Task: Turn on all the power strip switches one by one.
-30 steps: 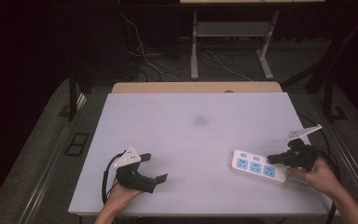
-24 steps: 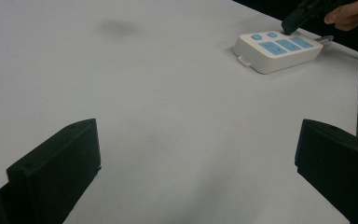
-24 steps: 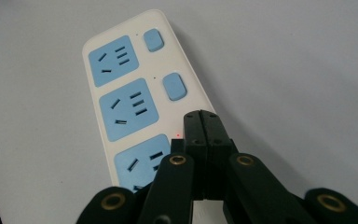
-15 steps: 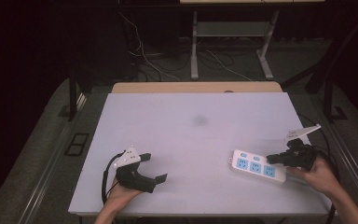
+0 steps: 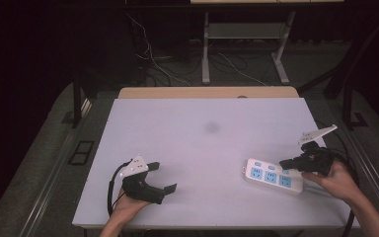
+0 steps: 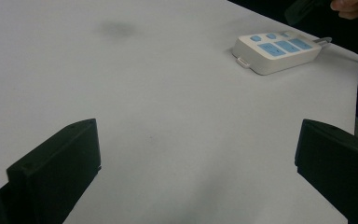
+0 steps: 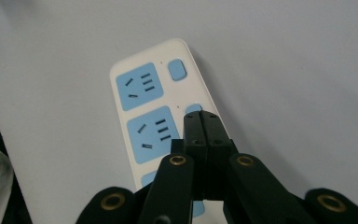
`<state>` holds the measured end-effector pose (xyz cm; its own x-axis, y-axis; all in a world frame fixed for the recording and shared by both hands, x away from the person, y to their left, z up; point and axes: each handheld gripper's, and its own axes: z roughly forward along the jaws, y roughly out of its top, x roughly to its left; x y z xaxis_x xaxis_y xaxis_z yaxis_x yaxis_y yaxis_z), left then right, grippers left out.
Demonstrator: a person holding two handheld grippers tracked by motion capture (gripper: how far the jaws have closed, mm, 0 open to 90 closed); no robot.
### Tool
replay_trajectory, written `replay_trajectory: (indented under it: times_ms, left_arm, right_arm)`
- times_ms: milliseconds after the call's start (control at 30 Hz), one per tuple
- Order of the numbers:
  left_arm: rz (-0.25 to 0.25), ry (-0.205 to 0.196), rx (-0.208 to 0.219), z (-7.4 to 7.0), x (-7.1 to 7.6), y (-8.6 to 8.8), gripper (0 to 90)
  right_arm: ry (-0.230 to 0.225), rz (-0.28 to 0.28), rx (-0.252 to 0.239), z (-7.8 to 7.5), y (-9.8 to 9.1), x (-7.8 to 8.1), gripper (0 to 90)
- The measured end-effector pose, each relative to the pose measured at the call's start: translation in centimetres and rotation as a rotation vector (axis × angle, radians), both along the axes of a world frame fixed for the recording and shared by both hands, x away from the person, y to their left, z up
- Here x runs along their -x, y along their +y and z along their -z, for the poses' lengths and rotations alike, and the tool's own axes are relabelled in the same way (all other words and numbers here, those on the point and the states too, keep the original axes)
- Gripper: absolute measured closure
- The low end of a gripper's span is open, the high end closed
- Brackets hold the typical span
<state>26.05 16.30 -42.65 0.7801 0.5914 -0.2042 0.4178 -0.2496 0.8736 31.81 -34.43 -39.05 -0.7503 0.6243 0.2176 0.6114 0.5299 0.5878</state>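
White table (image 5: 197, 123) (mostly bare), power strip (image 5: 273, 176) near right edge.

White table (image 5: 207, 148) with a faint grey smudge (image 5: 211, 127) near its centre. Tan wooden board (image 5: 207, 92) runs along the table's far edge. Beyond it, on the dark floor: loose cables (image 5: 153, 64) and a pale metal frame (image 5: 244, 34) on two legs. Black floor plate (image 5: 81, 152) lies left of the table.

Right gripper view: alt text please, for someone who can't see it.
The right gripper's two black jaws are shut together, tips over a white plastic power strip with blue sockets and blue switch buttons. The strip lies flat on a plain white table.
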Motion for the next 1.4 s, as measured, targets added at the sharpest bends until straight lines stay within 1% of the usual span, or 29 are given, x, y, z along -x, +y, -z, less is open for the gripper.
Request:
replay_trajectory:
  times_ms: [133, 233, 500, 900, 1400]
  left_arm:
    - [0.001, -0.001, 0.0, 0.0, 0.0, 0.0, 0.0]
    - [0.002, -0.001, 0.0, 0.0, 0.0, 0.0, 0.0]
    - [0.002, -0.002, 0.002, 0.0, 0.0, 0.0, 0.0]
    - [0.0, -0.001, 0.002, 0.0, 0.0, 0.1, 0.0]
    - [0.001, -0.001, 0.002, 0.0, -0.1, 0.1, 0.0]
  right_arm:
    - [-0.011, -0.022, 0.011, -0.8, 0.7, -0.2, 90.0]
    - [-0.01, -0.035, 0.02, -1.3, 1.3, -0.4, 90.0]
    - [-0.002, -0.069, 0.042, -1.9, 2.6, -1.0, 90.0]
    - [0.015, -0.086, 0.047, -1.4, 3.1, -1.8, 90.0]
    - [0.039, -0.094, 0.087, -0.1, 3.5, -2.6, 90.0]
